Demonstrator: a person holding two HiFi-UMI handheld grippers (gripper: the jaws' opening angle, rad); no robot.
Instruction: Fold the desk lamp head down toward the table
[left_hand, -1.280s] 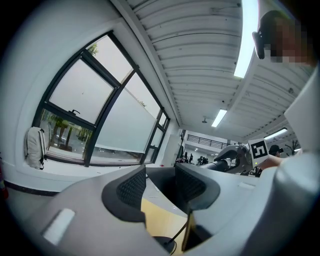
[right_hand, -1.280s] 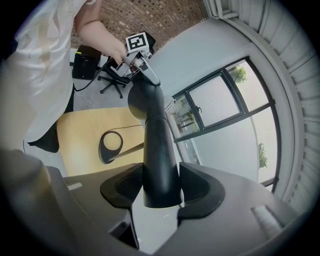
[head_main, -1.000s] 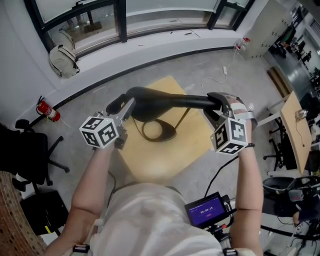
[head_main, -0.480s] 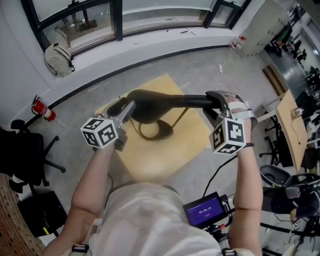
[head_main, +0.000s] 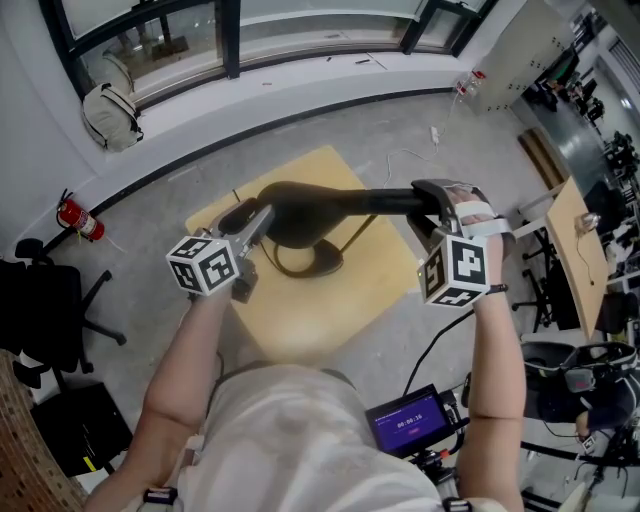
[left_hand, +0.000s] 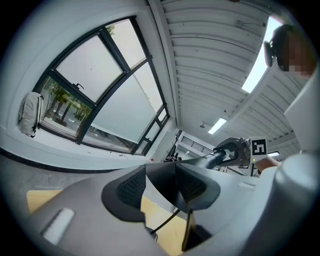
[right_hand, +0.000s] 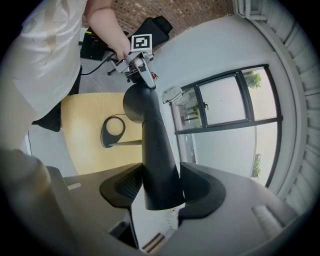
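Observation:
A black desk lamp stands on a small yellow table (head_main: 300, 325). Its ring base (head_main: 312, 262) rests on the tabletop. The lamp's long black head (head_main: 345, 200) lies almost level above the base. My left gripper (head_main: 246, 215) is shut on the wide left end of that head, which fills the gap between its pads (left_hand: 131, 187). My right gripper (head_main: 428, 206) is shut on the narrow right end. In the right gripper view the head (right_hand: 152, 135) runs from the jaws to a rounded joint, with the ring base (right_hand: 114, 129) on the table (right_hand: 80, 120) beyond.
The table is small, with grey floor on all sides. A cable (head_main: 366, 228) runs off the table's far side. A backpack (head_main: 108, 103) and a fire extinguisher (head_main: 75, 218) sit by the window wall, an office chair (head_main: 45, 300) at left, a small screen (head_main: 405, 420) near my waist.
My left gripper has sunk a little with the lamp's wide end in it. The right gripper stays in place on the narrow end.

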